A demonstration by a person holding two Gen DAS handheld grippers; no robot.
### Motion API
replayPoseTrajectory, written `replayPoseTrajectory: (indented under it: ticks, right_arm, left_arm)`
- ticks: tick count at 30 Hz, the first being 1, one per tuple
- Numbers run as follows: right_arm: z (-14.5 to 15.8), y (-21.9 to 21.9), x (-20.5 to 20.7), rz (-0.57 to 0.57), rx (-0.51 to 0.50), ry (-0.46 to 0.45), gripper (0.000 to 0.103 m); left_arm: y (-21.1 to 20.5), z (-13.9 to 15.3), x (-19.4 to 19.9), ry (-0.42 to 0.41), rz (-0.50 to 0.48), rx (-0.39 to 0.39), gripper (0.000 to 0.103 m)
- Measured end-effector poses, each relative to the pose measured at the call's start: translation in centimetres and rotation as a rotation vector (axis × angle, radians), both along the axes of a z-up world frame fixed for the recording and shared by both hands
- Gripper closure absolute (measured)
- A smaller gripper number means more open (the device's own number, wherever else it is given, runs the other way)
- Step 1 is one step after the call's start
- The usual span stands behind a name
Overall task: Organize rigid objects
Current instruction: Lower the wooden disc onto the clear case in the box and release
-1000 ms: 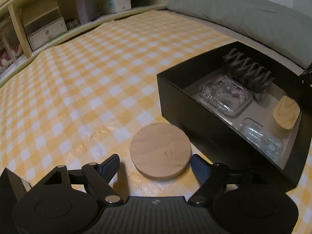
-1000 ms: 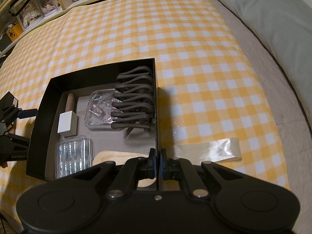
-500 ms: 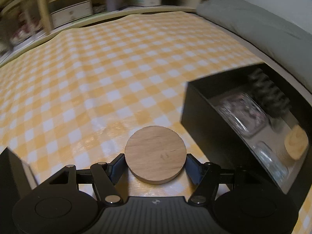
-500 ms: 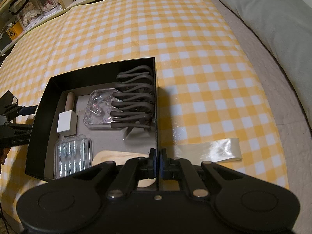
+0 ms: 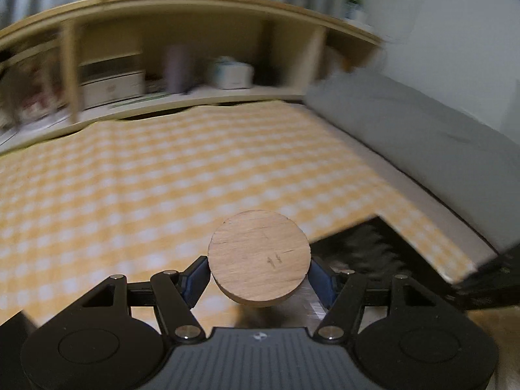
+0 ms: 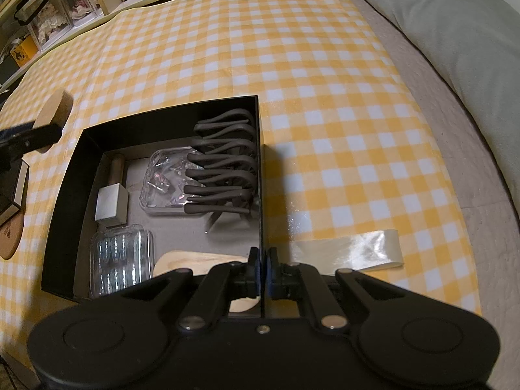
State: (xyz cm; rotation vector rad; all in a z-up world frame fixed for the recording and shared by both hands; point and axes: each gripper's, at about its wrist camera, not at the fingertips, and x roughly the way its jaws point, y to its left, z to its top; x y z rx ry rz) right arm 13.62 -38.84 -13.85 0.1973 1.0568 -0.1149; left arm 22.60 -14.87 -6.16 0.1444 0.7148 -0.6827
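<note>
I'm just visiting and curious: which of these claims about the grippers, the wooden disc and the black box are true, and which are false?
1. The left gripper holds the round wooden disc. True.
2. The disc lies flat on the checked cloth. False: it is lifted clear of it.
3. The right gripper is shut on the wall of the black box. True.
4. The box is empty. False: it holds a dark hair claw, clear plastic cases and more.
</note>
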Motion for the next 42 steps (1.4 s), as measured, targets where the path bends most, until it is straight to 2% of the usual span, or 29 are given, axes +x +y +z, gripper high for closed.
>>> replayPoseTrajectory:
  ticks: [3, 6, 13, 19, 26, 27, 30, 37, 42]
  right_arm:
    - [0.0, 0.0, 0.0, -0.001, 0.001, 0.000, 0.099]
    - [-0.1, 0.0, 0.0, 0.001, -0.003, 0.001, 0.099]
    - [-0.2, 0.0, 0.1, 0.003, -0.004, 0.002, 0.099]
    - [-0.2, 0.0, 0.1, 0.003, -0.006, 0.002, 0.099]
    - [-0.2, -0.1, 0.1, 0.003, -0.006, 0.002, 0.099]
    - [-0.3, -0.1, 0.1, 0.003, -0.005, 0.002, 0.099]
    - [-0.3, -0.1, 0.1, 0.003, -0.006, 0.002, 0.099]
    - [-0.4, -0.3, 0.1, 0.000, 0.001, 0.002, 0.099]
    - [-0.5, -0.5, 0.2, 0.000, 0.000, 0.003, 0.099]
  left_arm:
    - [-3.1, -0.5, -1.5, 0.001, -0.093, 0.057, 0.037]
    - [-5.8, -2.0, -2.6, 0.000, -0.143, 0.149, 0.037]
    - [-9.4, -5.3, -2.2, 0.021, -0.165, 0.309, 0.037]
    - [-10.3, -6.5, -1.3, 0.033, -0.177, 0.316, 0.036]
    - [-10.7, -6.8, -0.3, 0.080, -0.162, 0.272, 0.035]
    - [-10.7, -6.8, -0.2, 0.085, -0.160, 0.274, 0.032]
    - [-10.6, -6.5, -0.6, 0.079, -0.158, 0.286, 0.015]
    - [-10.2, -5.3, -2.0, 0.058, -0.175, 0.293, 0.005]
    - [-9.3, -4.0, -3.2, 0.050, -0.170, 0.283, 0.003]
